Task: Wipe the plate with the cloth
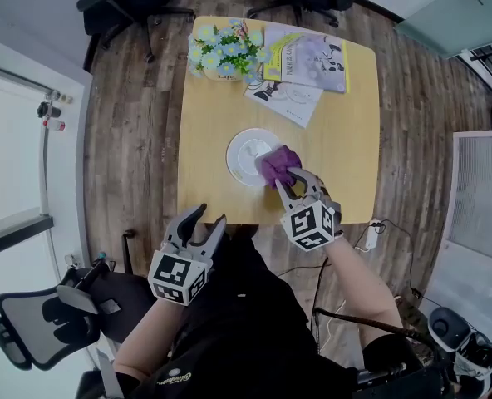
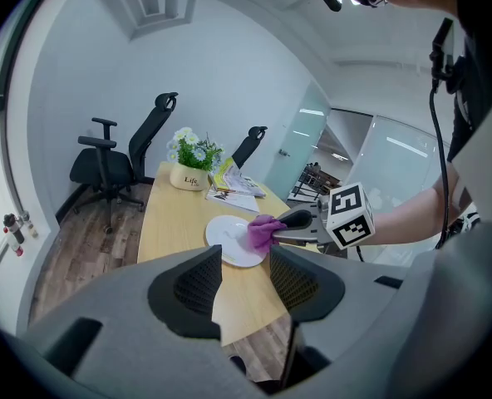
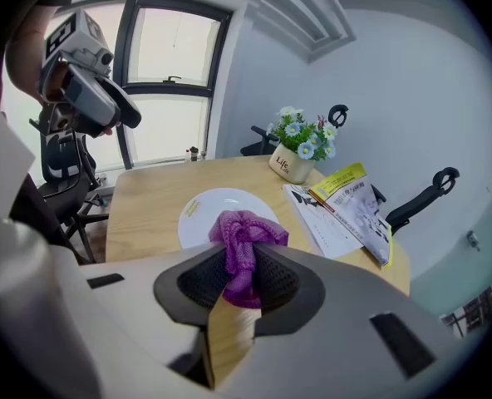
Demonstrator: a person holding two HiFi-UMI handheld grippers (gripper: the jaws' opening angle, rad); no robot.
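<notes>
while left gripper gapes off-table, right gripper clamps cloth on plate edge.

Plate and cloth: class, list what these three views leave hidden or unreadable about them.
1. Head view: the cloth covers the right edge of the plate; any dirt beneath is hidden.
2. Right gripper view: the bunched cloth hides whether it touches the plate.
3. Right gripper view: the yellow mark on the plate's rim is too small to read.
</notes>
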